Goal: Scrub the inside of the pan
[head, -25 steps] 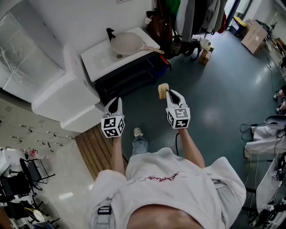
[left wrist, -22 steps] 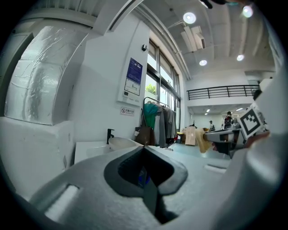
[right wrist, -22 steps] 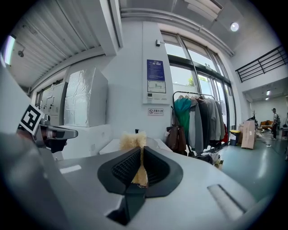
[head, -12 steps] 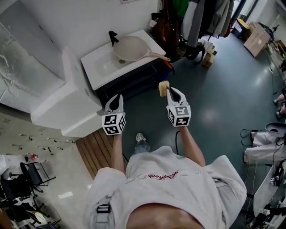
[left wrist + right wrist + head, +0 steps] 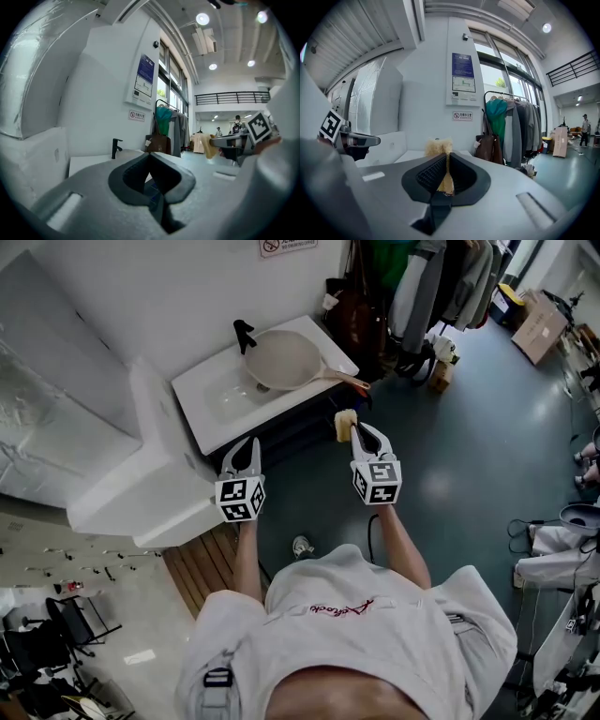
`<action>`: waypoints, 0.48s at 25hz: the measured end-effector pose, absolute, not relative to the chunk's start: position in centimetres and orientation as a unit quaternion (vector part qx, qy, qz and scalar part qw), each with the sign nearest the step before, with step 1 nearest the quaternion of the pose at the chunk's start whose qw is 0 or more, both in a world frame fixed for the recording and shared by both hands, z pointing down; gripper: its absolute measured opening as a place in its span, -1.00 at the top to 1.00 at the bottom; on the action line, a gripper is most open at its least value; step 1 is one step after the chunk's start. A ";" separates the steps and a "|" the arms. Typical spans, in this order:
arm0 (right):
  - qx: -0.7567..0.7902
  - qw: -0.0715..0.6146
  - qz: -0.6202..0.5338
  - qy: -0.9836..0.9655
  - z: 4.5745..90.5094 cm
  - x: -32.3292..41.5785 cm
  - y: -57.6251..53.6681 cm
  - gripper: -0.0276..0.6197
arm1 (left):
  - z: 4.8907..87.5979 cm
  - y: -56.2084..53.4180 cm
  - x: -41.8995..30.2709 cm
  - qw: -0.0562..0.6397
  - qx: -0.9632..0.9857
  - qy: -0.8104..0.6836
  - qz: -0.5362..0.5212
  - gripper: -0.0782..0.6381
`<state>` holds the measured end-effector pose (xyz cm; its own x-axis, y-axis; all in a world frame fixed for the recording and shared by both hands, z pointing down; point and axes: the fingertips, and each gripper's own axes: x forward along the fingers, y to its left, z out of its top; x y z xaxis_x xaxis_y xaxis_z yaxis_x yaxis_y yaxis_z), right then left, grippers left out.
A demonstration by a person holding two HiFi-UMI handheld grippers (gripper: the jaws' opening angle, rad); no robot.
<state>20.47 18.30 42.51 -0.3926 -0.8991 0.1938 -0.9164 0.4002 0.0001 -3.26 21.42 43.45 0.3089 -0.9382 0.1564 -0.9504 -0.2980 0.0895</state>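
A pale round pan (image 5: 284, 359) with a wooden handle lies on the white sink counter (image 5: 211, 412), beside a black tap (image 5: 245, 335). My right gripper (image 5: 359, 431) is shut on a yellow sponge (image 5: 343, 425), which sticks out past the fingertips (image 5: 438, 147). My left gripper (image 5: 246, 450) is shut with nothing in it; its jaws meet at the tips (image 5: 151, 157). Both grippers hang in the air over the floor, short of the counter's front edge. The tap (image 5: 115, 147) shows in the left gripper view too.
A white slanted block (image 5: 141, 474) stands left of the counter. Clothes hang on a rack (image 5: 427, 282) behind it, with a brown bag (image 5: 487, 145) beneath. Wooden slats (image 5: 202, 563) lie on the floor at lower left. Cardboard boxes (image 5: 536, 310) stand far right.
Both grippers have come nearer to the sink counter, which now shows lower and closer in the head view. The jaws stay as they were, the right still holding the sponge.
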 end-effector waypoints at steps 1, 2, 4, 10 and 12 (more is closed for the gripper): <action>0.546 0.081 0.053 -0.832 42.5 20.0 17.6 0.83 | 43.5 20.7 -3.7 0.082 0.805 -0.586 0.036 0.78; 0.546 0.081 0.053 -0.832 42.5 19.5 16.9 0.83 | 43.6 20.0 -4.1 0.083 0.806 -0.585 0.036 0.78; 0.546 0.082 0.052 -0.832 42.5 18.6 15.6 0.83 | 43.8 18.6 -5.0 0.085 0.806 -0.585 0.036 0.78; 0.551 0.079 0.048 -0.829 42.4 16.9 11.9 0.83 | 43.5 14.6 -6.7 0.081 0.810 -0.580 0.032 0.78; 0.552 0.079 0.048 -0.828 42.4 16.4 11.0 0.83 | 43.4 13.6 -7.2 0.080 0.811 -0.578 0.031 0.78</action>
